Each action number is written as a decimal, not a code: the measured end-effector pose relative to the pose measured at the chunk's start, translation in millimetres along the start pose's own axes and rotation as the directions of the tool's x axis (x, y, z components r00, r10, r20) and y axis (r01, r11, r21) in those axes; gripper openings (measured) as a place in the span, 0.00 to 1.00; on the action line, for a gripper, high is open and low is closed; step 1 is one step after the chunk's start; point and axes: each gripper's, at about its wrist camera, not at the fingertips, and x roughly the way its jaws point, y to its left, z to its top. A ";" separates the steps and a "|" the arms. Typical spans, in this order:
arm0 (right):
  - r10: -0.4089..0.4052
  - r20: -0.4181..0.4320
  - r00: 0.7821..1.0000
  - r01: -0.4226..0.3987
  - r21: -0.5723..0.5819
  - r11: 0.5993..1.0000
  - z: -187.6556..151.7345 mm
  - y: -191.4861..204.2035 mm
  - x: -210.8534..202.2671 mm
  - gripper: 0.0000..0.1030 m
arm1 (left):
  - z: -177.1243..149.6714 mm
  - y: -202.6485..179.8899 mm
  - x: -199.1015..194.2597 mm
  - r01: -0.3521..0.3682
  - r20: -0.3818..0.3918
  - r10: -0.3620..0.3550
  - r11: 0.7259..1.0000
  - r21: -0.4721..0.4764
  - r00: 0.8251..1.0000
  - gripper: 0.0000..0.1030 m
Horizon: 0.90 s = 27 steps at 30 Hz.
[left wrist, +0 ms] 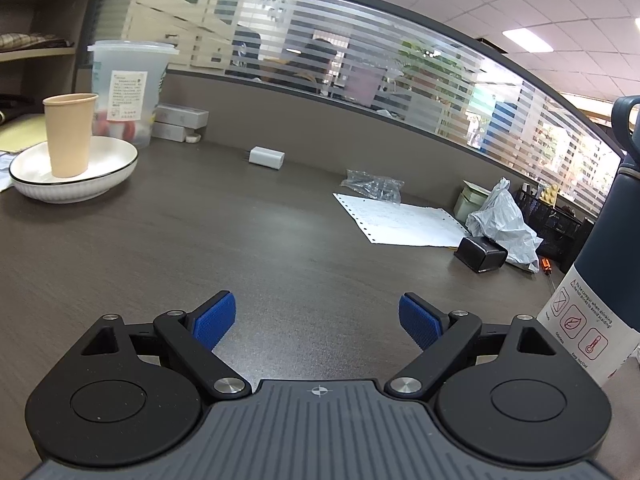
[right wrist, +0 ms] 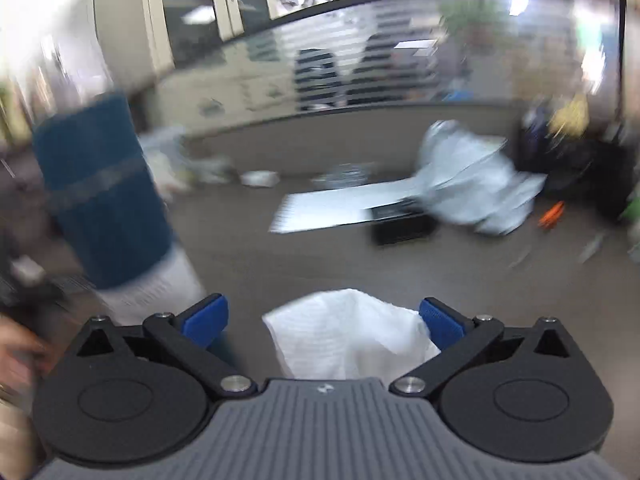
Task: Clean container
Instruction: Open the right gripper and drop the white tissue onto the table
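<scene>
Left tool (left wrist: 316, 320) wide open, empty, above tabletop (left wrist: 240, 240); bottle (left wrist: 600, 240) at three o'clock. Right tool (right wrist: 324, 320) wide open, tissue (right wrist: 348, 332) lying loose between its fingers.

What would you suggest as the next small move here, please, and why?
Probably close the right tool on the white tissue between its open fingers, since the tissue does not look clamped. The left tool is open and empty, with the blue bottle just to its right, ready to be held for wiping.
</scene>
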 end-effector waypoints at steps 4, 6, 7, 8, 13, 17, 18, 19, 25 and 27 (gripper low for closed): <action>-0.260 0.071 0.963 0.267 -0.110 0.957 0.4 8.5 -2.0 1.00 | -0.1 2.6 0.3 0.003 0.001 -0.003 1.000 -0.007 1.000 0.90; -0.109 0.070 0.992 0.111 -0.026 0.994 3.4 -0.2 -11.0 1.00 | -0.1 4.1 1.5 0.001 -0.002 -0.001 1.000 -0.013 1.000 0.90; -0.014 0.061 0.998 0.012 0.039 0.999 5.3 -8.2 -14.1 1.00 | -0.3 4.1 1.7 0.001 -0.003 -0.001 1.000 -0.013 1.000 0.90; 0.022 0.053 0.998 -0.026 0.077 0.997 6.6 -12.7 -13.5 1.00 | -0.6 4.0 1.8 0.002 -0.004 -0.002 1.000 -0.013 1.000 0.90; 0.241 0.076 0.968 -0.253 0.259 0.932 6.8 -32.6 -15.5 1.00 | -1.2 3.2 2.1 0.003 -0.006 -0.003 1.000 -0.007 1.000 0.90; 0.234 0.100 0.967 -0.254 0.343 0.904 8.0 -42.8 -15.3 1.00 | -1.2 3.3 1.7 0.006 -0.003 -0.007 1.000 -0.005 1.000 0.90; 0.305 0.106 0.946 -0.322 0.376 0.869 6.9 -47.4 -13.0 1.00 | -1.1 3.4 1.8 0.006 -0.003 -0.006 1.000 -0.005 1.000 0.90; 0.378 0.115 0.919 -0.391 0.408 0.825 5.8 -52.0 -10.5 1.00 | -1.1 3.6 2.0 0.005 -0.003 -0.005 1.000 -0.005 1.000 0.90; 0.064 0.067 0.996 -0.078 0.238 0.968 11.8 -23.6 -24.9 1.00 | -1.7 3.0 1.5 0.007 -0.002 -0.007 1.000 -0.003 1.000 0.90; 0.162 0.065 0.985 -0.175 0.295 0.939 11.3 -28.3 -22.7 1.00 | -1.5 2.8 1.9 0.005 -0.003 -0.005 1.000 -0.006 1.000 0.90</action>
